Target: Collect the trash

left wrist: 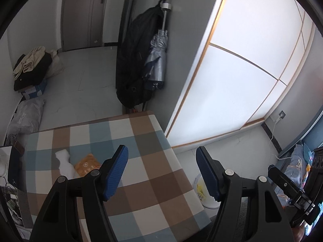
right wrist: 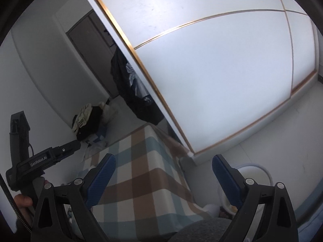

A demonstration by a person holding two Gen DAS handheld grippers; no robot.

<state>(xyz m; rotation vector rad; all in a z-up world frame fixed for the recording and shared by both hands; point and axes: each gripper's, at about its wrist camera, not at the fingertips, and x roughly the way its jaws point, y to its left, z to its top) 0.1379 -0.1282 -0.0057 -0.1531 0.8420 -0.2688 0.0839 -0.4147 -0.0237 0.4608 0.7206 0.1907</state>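
Left gripper (left wrist: 162, 171) – ribbed pads apart.

Left gripper (left wrist: 162, 162) had black plastic arms, ribbed blue pads (left wrist: 118, 173), round silver pivot screws, right gripper (right wrist: 163, 174) built alike, the left unit's black housing printed "GenRobot.AI" in white, a hand (right wrist: 22, 203) on its handle

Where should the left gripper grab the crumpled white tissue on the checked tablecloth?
Grip the crumpled white tissue across its narrow waist, coming from above. It lies flat and elongated on the checked tablecloth, its near end beside the orange packet, so pinch the upper half. The left gripper is open and empty.
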